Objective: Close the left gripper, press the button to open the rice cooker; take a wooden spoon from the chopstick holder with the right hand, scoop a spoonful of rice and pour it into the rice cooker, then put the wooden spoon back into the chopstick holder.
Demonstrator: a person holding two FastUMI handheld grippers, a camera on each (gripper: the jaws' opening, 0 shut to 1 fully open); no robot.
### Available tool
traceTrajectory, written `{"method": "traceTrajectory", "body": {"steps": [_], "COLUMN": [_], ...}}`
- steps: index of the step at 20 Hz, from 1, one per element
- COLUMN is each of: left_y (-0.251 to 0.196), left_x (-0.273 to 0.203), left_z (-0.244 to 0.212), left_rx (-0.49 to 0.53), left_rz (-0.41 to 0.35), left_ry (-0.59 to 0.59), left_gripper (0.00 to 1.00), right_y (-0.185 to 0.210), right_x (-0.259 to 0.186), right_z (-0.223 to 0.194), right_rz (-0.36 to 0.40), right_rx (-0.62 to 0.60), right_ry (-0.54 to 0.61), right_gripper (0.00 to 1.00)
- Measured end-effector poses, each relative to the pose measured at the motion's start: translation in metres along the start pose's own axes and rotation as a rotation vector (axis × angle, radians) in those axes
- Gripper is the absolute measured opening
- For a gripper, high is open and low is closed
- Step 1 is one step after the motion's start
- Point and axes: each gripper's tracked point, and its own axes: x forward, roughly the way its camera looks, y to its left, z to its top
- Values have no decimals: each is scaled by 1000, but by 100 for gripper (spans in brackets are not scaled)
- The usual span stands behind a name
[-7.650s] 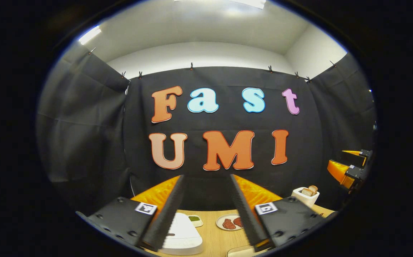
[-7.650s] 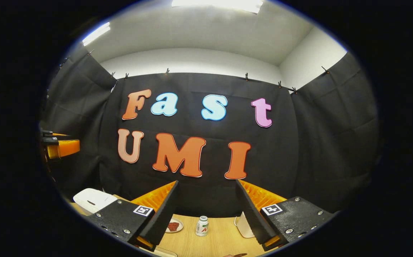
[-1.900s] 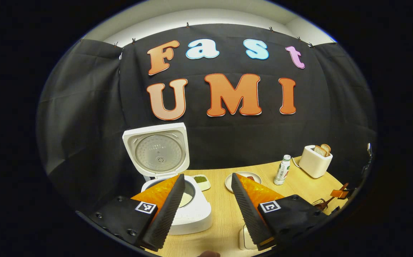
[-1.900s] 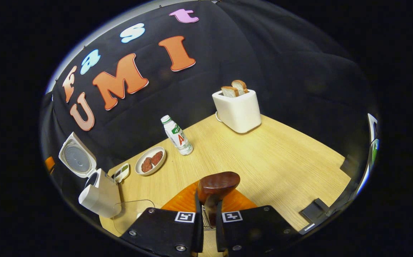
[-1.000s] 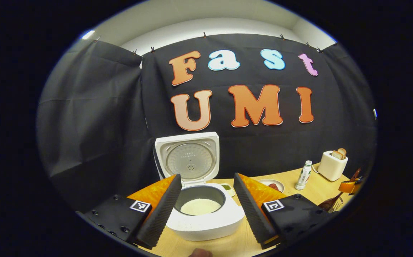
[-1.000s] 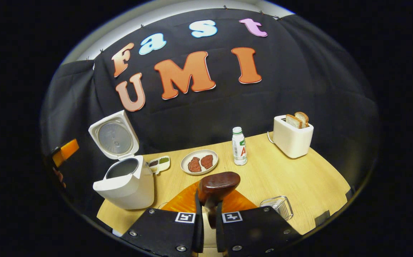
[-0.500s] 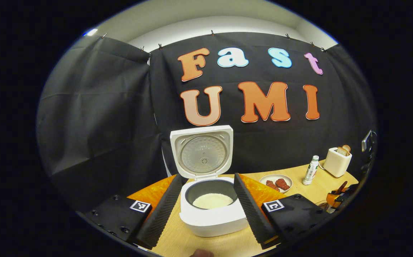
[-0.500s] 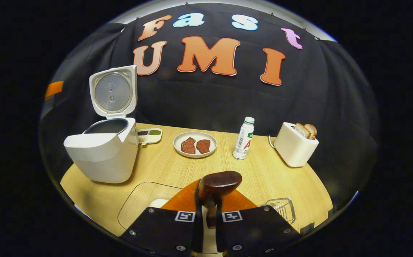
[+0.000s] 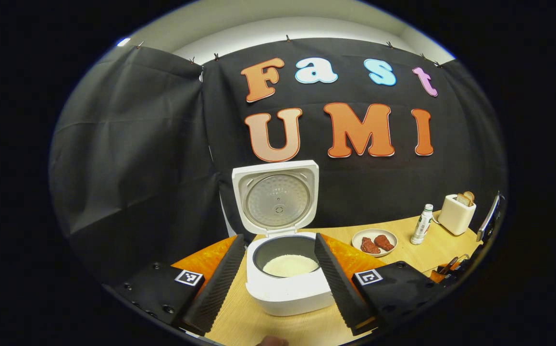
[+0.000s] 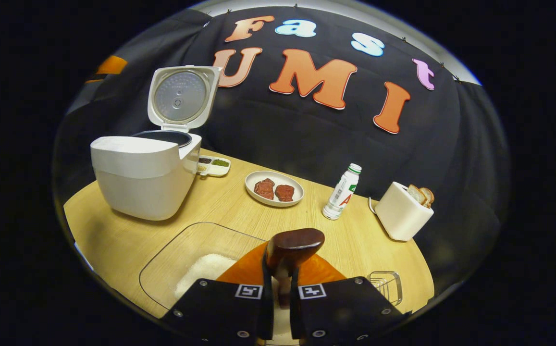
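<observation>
Wooden spoon [image 10: 293,247], clamped in my right gripper [image 10: 278,288], hovers over the rice container [image 10: 196,259]; I'd dip shallowly, probably level, left gripper [image 9: 278,283] apart before the open rice cooker [image 9: 285,278].

Plate [image 10: 274,188] between rice cooker [image 10: 143,175] and bottle [image 10: 341,192], toaster [image 10: 402,211] beyond

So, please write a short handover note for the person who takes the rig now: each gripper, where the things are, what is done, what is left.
Left gripper: open, holding nothing, pointed at the rice cooker.
Right gripper: shut on the wooden spoon, above the clear container of rice.
Rice cooker: lid up, rice already lying in the pot.
Chopstick holder: wire rack on the table, right of the spoon.
Done: cooker opened, spoon taken.
Left: scoop rice, pour into cooker, return spoon to holder.
</observation>
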Motion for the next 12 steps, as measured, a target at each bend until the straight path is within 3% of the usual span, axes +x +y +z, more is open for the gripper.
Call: {"method": "traceTrajectory", "body": {"steps": [5, 6, 7, 12], "left_y": [-5, -4, -3, 1], "left_x": [5, 6, 6, 8], "left_z": [-7, -7, -8, -12], "left_rx": [-1, 1, 3, -4], "left_rz": [-17, -17, -16, -14], "left_ry": [25, 28, 30, 43], "left_gripper": [99, 99, 99, 99], "right_y": [14, 15, 17, 38], "right_x": [-6, -8, -10, -22], "right_z": [-10, -6, -6, 0], "right_rz": [34, 32, 42, 124], "right_rx": [36, 44, 51, 206], "right_ry": [21, 18, 24, 49], "right_gripper": [13, 17, 13, 13]}}
